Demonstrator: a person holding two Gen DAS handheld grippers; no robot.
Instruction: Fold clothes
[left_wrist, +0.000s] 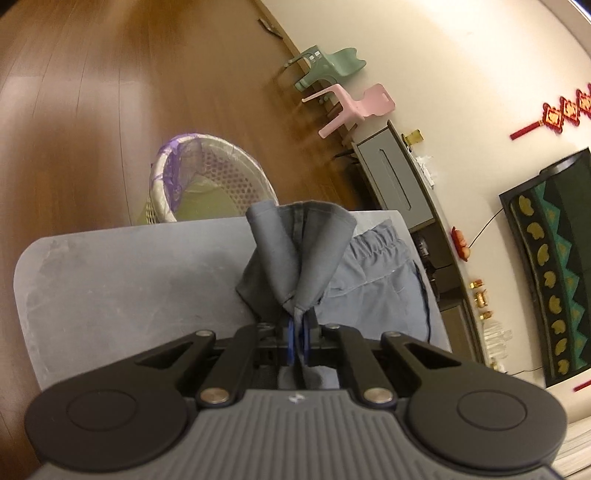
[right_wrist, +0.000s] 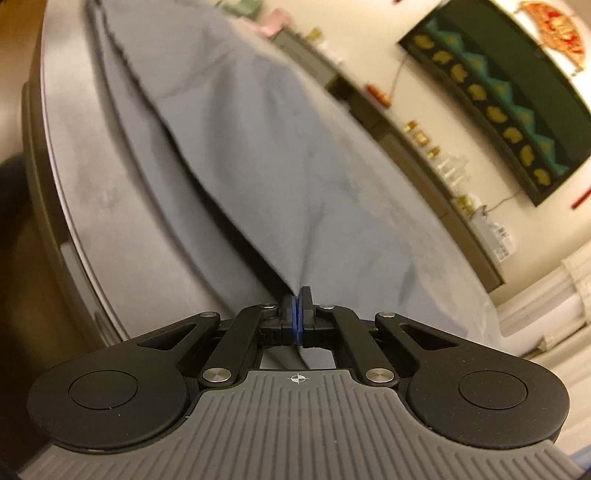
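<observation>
Clenched on a bunched hem, the left gripper (left_wrist: 298, 325) is lifting part of the grey shorts (left_wrist: 373, 280) off the grey table (left_wrist: 122, 280); their elastic waistband is lying flat beyond, near the mesh basket (left_wrist: 207, 177). Turning to the right wrist view, the right gripper (right_wrist: 296, 308) is pinching another edge of the blurred, probably same, garment. Light and limp, the cloth is sagging between grips, so corners and hems look like the surest holds.
</observation>
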